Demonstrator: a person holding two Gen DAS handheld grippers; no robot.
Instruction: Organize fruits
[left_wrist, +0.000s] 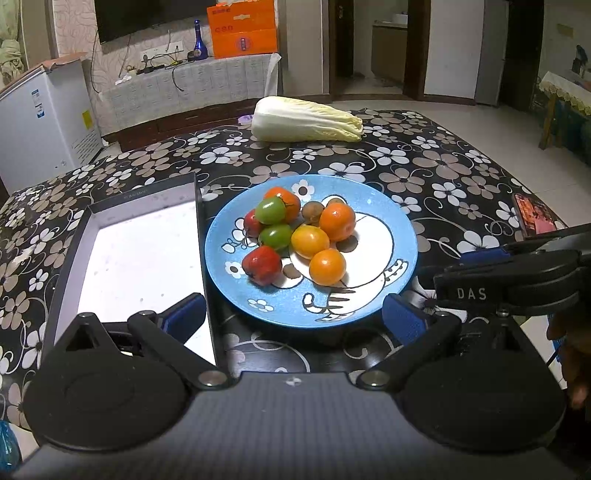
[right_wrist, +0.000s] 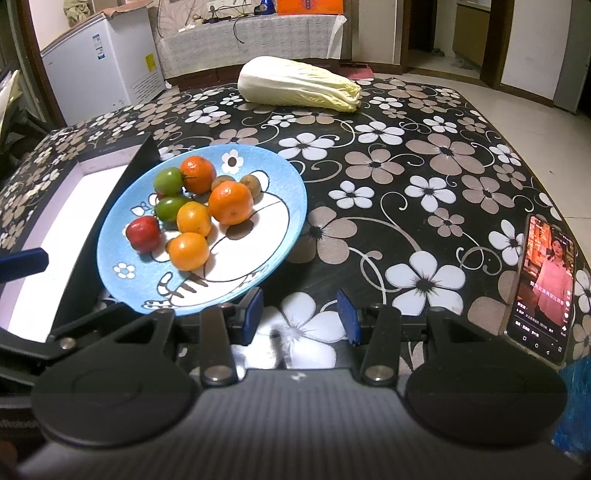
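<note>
A blue plate (left_wrist: 369, 295) (right_wrist: 280, 206) with a cat drawing holds several small fruits: orange ones (left_wrist: 337, 221) (right_wrist: 231, 203), green ones (left_wrist: 270, 209) (right_wrist: 168, 181), red ones (left_wrist: 261, 264) (right_wrist: 143, 233) and brown ones (left_wrist: 311, 213). An open box with a white inside (left_wrist: 140, 258) (right_wrist: 59, 229) lies left of the plate. My left gripper (left_wrist: 295, 317) is open and empty at the plate's near rim. My right gripper (right_wrist: 300, 314) is open and empty, over the cloth just right of the plate's near edge; it shows in the left wrist view (left_wrist: 509, 273).
A Chinese cabbage (left_wrist: 306, 120) (right_wrist: 299, 86) lies at the far side of the flowered table (right_wrist: 424, 177). A lit phone (right_wrist: 541, 284) lies at the right edge. A white freezer (left_wrist: 40, 118) and a covered cabinet (left_wrist: 192, 88) stand beyond the table.
</note>
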